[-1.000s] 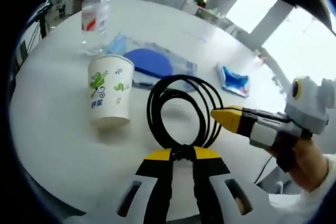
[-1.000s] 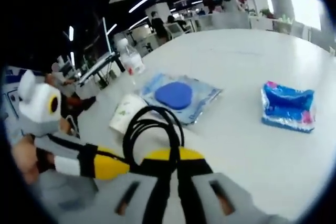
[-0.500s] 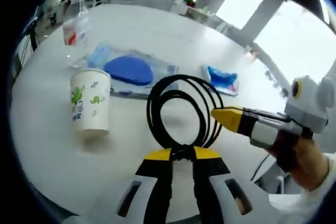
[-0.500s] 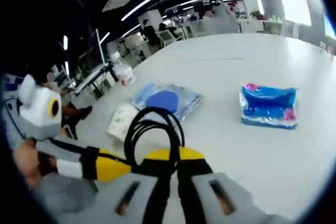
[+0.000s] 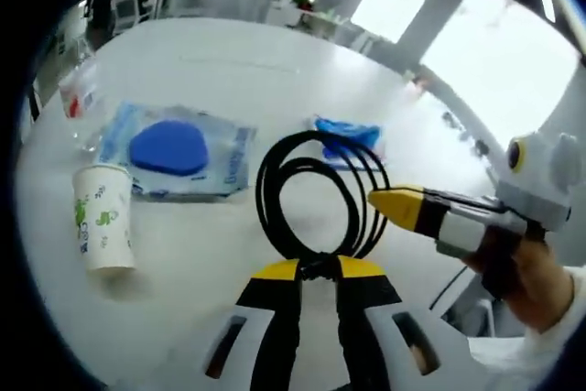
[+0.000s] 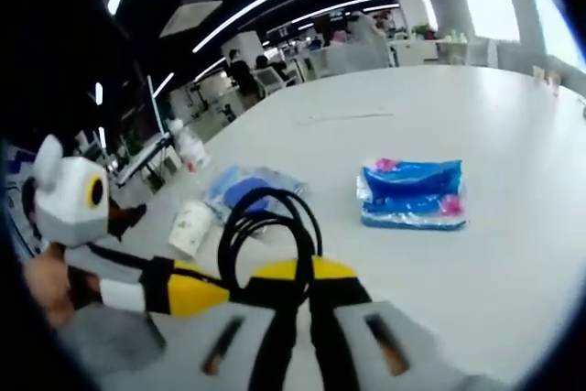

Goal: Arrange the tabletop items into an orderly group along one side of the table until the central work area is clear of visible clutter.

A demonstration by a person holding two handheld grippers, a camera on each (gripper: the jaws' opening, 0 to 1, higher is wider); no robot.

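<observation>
Both grippers are clamped on the same coiled black cable point(image 5: 316, 194), and it stands up in loops right off the jaw tips. In the left gripper view, the left gripper point(image 5: 318, 270) has its yellow-tipped jaws pressed together on the bottom of the coil, while the right gripper point(image 5: 389, 204) comes in from the right, its yellow tip touching the coil's far side. In the right gripper view, the right gripper point(image 6: 298, 274) pinches the cable point(image 6: 267, 235) with jaws together, and the left gripper point(image 6: 197, 292) reaches in from the left.

Beyond the left jaws lies the white table point(image 5: 247, 61). Left of the coil stands a paper cup point(image 5: 101, 227) (green print, contents not visible). Ahead of the jaws, to their left, lies a clear packet holding a blue disc point(image 5: 174, 150), with a plastic bottle point(image 5: 80, 103) further left. A blue tissue pack point(image 5: 348, 137) sits just behind the coil, partly hidden by it.
</observation>
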